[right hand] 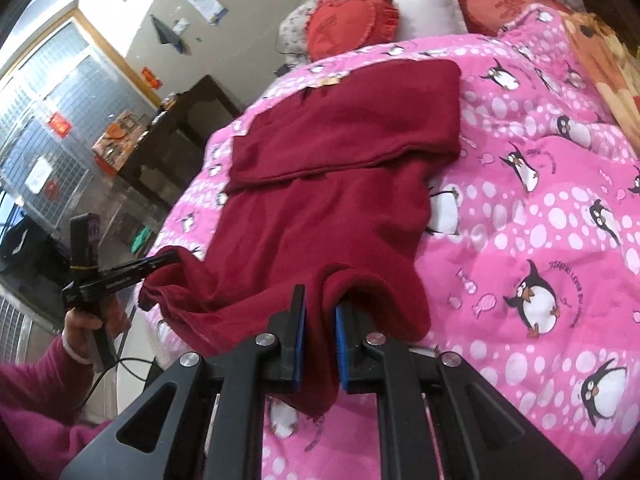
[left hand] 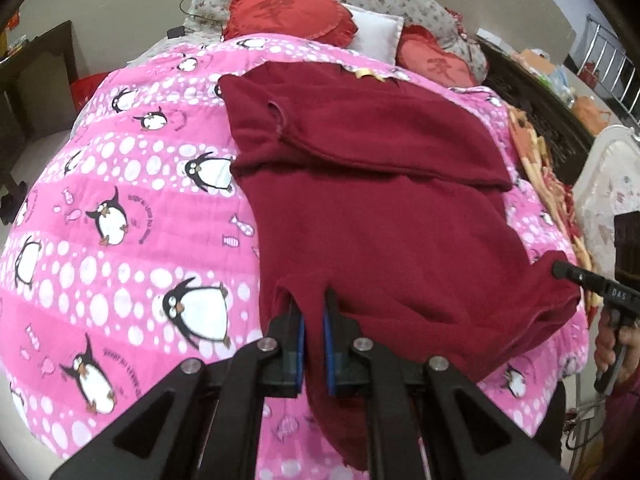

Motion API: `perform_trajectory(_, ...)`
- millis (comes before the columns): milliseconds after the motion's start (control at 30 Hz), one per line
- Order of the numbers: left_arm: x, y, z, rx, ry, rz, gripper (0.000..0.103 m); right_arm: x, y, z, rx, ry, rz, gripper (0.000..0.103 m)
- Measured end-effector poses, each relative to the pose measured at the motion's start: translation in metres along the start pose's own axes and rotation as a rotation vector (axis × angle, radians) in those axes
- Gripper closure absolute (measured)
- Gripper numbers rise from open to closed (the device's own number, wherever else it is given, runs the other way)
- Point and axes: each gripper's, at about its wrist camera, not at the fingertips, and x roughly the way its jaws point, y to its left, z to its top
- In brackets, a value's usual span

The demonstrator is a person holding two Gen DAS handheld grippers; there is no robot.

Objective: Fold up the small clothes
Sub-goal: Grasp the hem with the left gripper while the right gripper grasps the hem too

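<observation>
My left gripper (left hand: 314, 304) is clamped on the garment's (left hand: 380, 200) near hem corner, and my right gripper (right hand: 320, 300) is pinched shut on the other near corner. The garment runs lengthwise away from both toward the pillows (left hand: 288, 20), its far part folded over, lying on the quilt (left hand: 120, 220).

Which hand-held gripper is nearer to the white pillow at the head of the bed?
Neither clearly: left hand-held gripper and right hand-held gripper each clamp a near corner of the dark red garment, far from the white pillow.
</observation>
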Motion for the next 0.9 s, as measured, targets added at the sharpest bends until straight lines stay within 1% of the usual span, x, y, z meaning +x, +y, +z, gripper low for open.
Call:
perform_trajectory(133,0.007,0.001,-0.001,-0.021,0.030,-0.002,0.094,0.017,-0.007,0.003,0.039,0.042,-0.009,0.103)
perform_trajectory(200,0.003,0.005,-0.002,-0.039,0.032,-0.020,0.088,0.018,-0.005,0.002,0.031,0.053,-0.009,0.103)
perform_trajectory(233,0.001,0.007,-0.004,-0.053,0.039,-0.039,0.081,0.017,-0.003,0.001,0.025,0.059,-0.008,0.103)
perform_trajectory(267,-0.001,0.008,-0.005,-0.068,0.045,-0.060,0.070,0.016,-0.002,0.000,0.025,0.065,-0.003,0.103)
perform_trajectory(300,-0.003,0.009,-0.007,-0.078,0.047,-0.079,0.064,0.015,-0.002,-0.001,0.027,0.073,0.007,0.103)
perform_trajectory(333,-0.005,0.008,-0.011,-0.083,0.046,-0.097,0.053,0.013,-0.001,-0.003,0.028,0.080,0.017,0.103)
perform_trajectory(367,-0.006,0.006,-0.015,-0.079,0.046,-0.106,0.045,0.012,-0.001,-0.006,0.028,0.088,0.022,0.103)
perform_trajectory(433,-0.006,-0.001,-0.026,-0.054,0.058,-0.109,0.038,0.013,-0.001,-0.013,0.030,0.119,0.030,0.102)
perform_trajectory(533,0.000,-0.007,-0.041,-0.022,0.115,-0.104,0.037,0.016,-0.003,-0.028,0.041,0.164,0.044,0.095)
perform_trajectory(600,0.009,-0.008,-0.054,-0.018,0.173,-0.097,0.037,0.019,-0.003,-0.039,0.036,0.201,0.039,0.095)
perform_trajectory(667,0.015,-0.005,-0.064,-0.012,0.204,-0.076,0.037,0.021,-0.003,-0.049,0.029,0.223,0.033,0.095)
perform_trajectory(767,0.010,-0.003,-0.071,-0.006,0.192,-0.067,0.037,0.019,-0.003,-0.059,0.032,0.234,0.045,0.094)
perform_trajectory(900,0.002,0.000,-0.079,0.003,0.200,-0.056,0.037,0.015,-0.002,-0.066,0.026,0.252,0.065,0.092)
